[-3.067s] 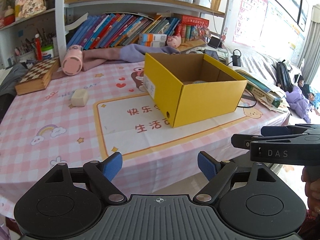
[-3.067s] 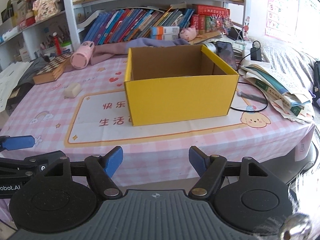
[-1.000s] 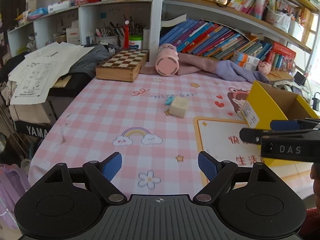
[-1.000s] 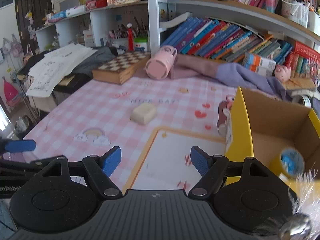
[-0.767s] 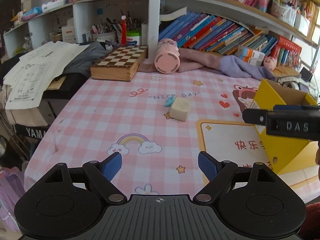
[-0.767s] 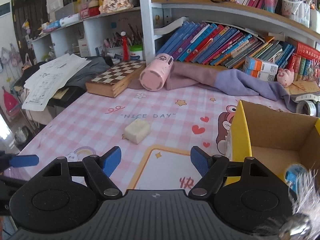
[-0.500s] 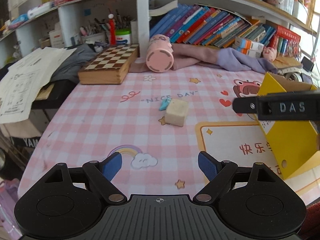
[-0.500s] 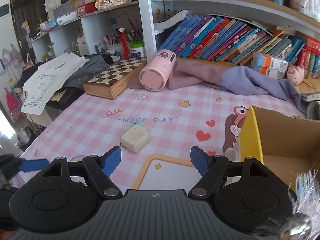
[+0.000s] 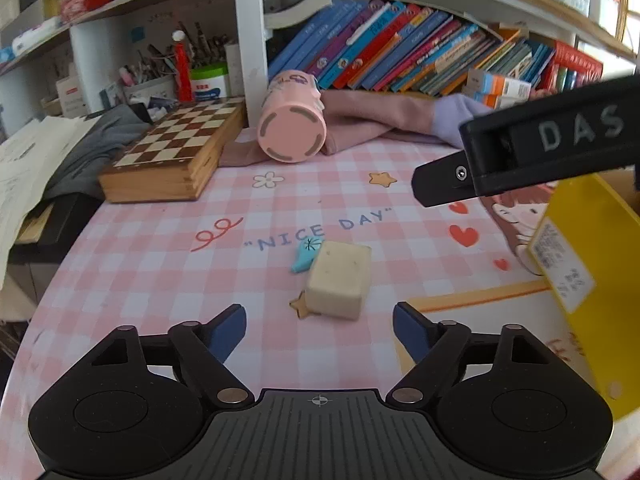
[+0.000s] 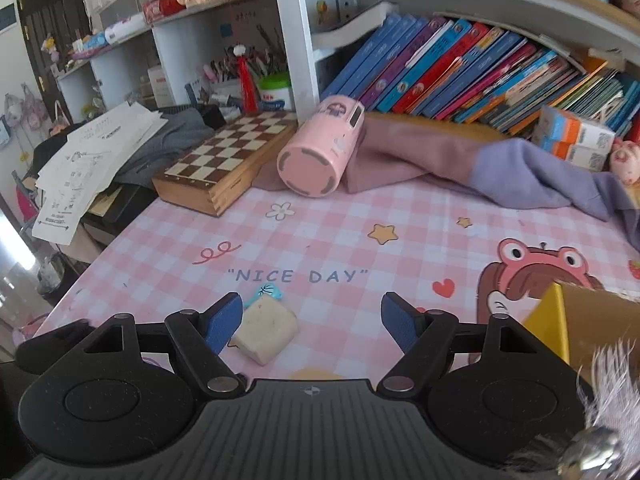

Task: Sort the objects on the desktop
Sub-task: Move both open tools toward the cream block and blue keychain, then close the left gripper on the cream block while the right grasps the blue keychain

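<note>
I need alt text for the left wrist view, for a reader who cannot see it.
The left gripper, its jaws closing with nothing between them yet, points at a cream block on a pink checked tablecloth. The right gripper's black arm crosses the upper right above a yellow box; a pink cup lies behind.

The right gripper hangs over the near part of the table, jaws apart, nothing between the pads; a cream block lies on the checked cloth just beside the left blue fingertip, a small blue scrap touching its far side; a pink cup lies on its side at the table's far edge, base toward the camera; a chessboard box sits at the far left corner; the yellow box stands at the right edge; a pink and lilac cloth lies along the far edge.
</note>
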Available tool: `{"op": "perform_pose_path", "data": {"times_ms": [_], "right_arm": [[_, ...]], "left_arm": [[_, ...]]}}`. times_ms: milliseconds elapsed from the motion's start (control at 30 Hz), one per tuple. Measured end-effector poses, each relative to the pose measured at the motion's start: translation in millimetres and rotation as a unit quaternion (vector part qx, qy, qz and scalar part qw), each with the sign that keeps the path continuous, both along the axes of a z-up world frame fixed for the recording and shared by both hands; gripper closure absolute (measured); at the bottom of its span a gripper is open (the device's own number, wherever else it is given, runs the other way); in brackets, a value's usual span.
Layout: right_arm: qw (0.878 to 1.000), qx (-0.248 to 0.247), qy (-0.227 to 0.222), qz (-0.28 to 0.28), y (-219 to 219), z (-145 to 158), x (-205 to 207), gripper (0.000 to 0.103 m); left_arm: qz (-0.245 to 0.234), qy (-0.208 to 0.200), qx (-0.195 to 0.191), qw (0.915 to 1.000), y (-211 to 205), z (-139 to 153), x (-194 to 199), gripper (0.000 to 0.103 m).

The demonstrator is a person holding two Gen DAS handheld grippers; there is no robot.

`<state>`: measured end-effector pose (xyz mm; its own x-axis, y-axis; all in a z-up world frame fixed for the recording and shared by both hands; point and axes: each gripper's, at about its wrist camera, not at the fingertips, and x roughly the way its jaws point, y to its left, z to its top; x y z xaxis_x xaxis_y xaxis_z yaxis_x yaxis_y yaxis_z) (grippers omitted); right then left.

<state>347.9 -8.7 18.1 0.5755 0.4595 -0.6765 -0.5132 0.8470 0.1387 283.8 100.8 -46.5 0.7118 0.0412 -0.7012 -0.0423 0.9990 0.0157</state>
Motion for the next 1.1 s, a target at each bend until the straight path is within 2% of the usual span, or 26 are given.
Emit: {"op": "perform_pose_path", "data": {"times_ms": [167, 267, 300, 533, 667, 800, 967, 1100], "right_arm": [[1.000, -0.012, 0.009, 0.015, 15.9, -9.1, 17.2, 0.028], [0.999, -0.024, 0.009, 0.022, 25.2, -14.5, 26.4, 0.029], [0.999, -0.029, 0.010, 0.023, 27.9, -17.0, 30.0, 0.029], [0.998, -0.043, 0.020, 0.046, 46.9, -30.2, 46.2, 0.029], [0.996, -0.052, 0.023, 0.068, 63.3, -37.9, 50.2, 0.030], [0.992, -0.072, 0.024, 0.105, 81.1, -49.0, 53.1, 0.030], [0.977, -0.131, 0.002, 0.168, 102.4, -71.7, 55.3, 0.033], [0.967, -0.157, 0.000, 0.199, 107.1, -85.6, 58.5, 0.036]], "left_arm": [[-0.010, 0.005, -0.011, 0.9999, -2.5, -12.2, 29.0, 0.033], [-0.013, 0.005, -0.026, 0.9996, -2.2, -19.1, 41.2, 0.047], [-0.010, 0.008, -0.034, 0.9993, -0.7, -21.5, 44.6, 0.058], [-0.014, 0.012, -0.050, 0.9986, 7.9, -21.8, 32.5, 0.067], [0.020, 0.025, -0.081, 0.9962, 26.7, -13.4, 3.4, 0.069], [0.072, 0.021, -0.109, 0.9912, 51.0, -3.0, -33.0, 0.069], [0.149, 0.006, -0.140, 0.9788, 79.8, 7.5, -71.1, 0.069], [0.185, -0.007, -0.150, 0.9713, 91.8, 13.5, -95.1, 0.069]]}}
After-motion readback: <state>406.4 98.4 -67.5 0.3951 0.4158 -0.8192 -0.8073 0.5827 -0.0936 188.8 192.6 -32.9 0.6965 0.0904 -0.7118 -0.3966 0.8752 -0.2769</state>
